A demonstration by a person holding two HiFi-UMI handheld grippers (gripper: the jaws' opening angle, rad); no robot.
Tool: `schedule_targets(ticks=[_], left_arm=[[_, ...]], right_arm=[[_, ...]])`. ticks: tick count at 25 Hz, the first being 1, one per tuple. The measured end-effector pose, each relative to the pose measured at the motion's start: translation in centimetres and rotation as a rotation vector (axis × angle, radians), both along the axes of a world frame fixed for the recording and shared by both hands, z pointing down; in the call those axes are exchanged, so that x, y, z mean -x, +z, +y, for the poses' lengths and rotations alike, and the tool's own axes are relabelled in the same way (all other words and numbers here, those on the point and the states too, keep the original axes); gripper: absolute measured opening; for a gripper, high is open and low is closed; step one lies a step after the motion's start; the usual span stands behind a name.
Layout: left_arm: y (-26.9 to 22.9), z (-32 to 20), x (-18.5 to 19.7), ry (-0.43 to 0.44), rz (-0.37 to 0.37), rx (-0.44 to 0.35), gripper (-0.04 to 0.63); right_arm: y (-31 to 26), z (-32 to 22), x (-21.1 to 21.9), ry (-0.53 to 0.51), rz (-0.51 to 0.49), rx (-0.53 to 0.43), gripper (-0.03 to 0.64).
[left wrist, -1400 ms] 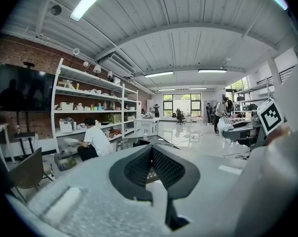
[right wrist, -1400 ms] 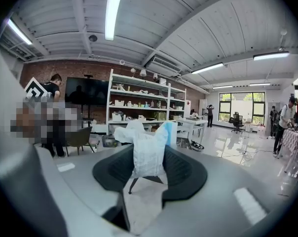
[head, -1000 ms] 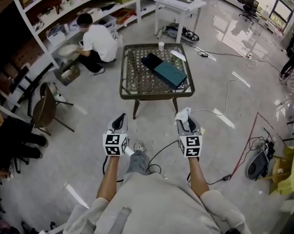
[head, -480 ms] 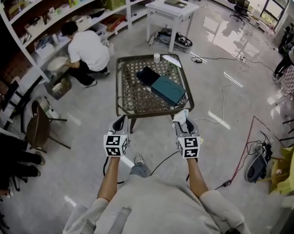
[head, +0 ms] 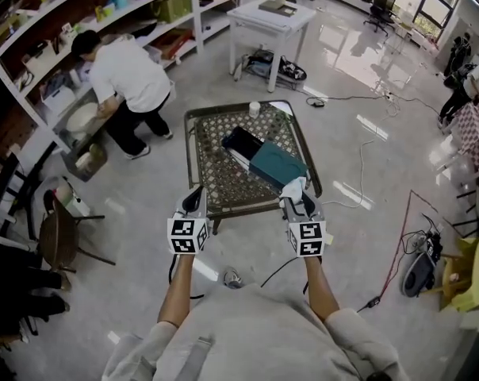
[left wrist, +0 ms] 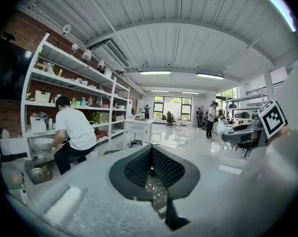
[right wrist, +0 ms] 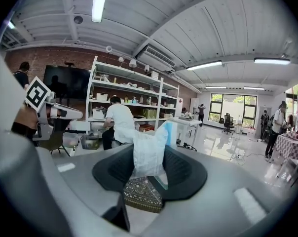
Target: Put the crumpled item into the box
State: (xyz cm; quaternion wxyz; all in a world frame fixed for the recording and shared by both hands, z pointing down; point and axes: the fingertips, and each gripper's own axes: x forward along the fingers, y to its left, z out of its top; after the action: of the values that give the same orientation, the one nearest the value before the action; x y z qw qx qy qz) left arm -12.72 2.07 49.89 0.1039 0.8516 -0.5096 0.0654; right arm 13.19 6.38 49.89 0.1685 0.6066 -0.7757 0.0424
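Observation:
A low wicker-topped table (head: 210,182) stands just ahead of me. On it lie an open black box (head: 241,142) and a teal box part (head: 277,165) leaning against it. My right gripper (head: 296,196) is at the table's near right edge, shut on a crumpled white item (head: 294,186). In the right gripper view the crumpled item (right wrist: 149,151) stands up between the pads, white with a blue edge, and the table (right wrist: 141,194) shows below it. My left gripper (head: 194,200) hangs at the near left edge, jaws together, nothing in them (left wrist: 151,151).
A white cup (head: 254,109) and a white sheet (head: 280,106) sit at the table's far edge. A person (head: 125,76) bends at the shelves far left. A white table (head: 271,14) stands behind, a chair (head: 59,232) to the left, and cables (head: 396,248) run on the floor at right.
I have walked toward the table with both grippers; their tips now reach its near edge. The white item stays in the right gripper. The person at the shelves has risen from a crouch.

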Motion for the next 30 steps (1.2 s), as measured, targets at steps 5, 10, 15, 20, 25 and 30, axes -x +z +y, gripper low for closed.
schedule_targets(ticks=[5,10,15,20,25,30], left_arm=[[0.6,-4.3,0.9,0.021,-0.001,0.0,0.005],[0.9,-7.1,1.2,0.047,-0.003,-0.001,0.005],[1.3,-8.6,1.7,0.063,-0.009,0.006,0.005],[1.8,-8.9,1.7,0.071,-0.008,0.019,0.005],[2.4,-9.6,1.2,0.079,-0.003,0.027,0.005],[3.3,-11.1,0.9,0.067,-0.006,0.041,0.005]], right_arm=[[0.5,-3.9,0.5,0.024,0.01,-0.009,0.163],[1.0,-6.3,1.2,0.04,0.016,-0.004,0.163],[1.5,-7.4,1.5,0.056,0.014,0.007,0.163],[1.9,-7.5,1.8,0.057,0.016,0.019,0.163],[2.6,-8.2,1.9,0.053,0.017,0.033,0.163],[3.3,-10.1,1.6,0.042,0.015,0.039,0.163]])
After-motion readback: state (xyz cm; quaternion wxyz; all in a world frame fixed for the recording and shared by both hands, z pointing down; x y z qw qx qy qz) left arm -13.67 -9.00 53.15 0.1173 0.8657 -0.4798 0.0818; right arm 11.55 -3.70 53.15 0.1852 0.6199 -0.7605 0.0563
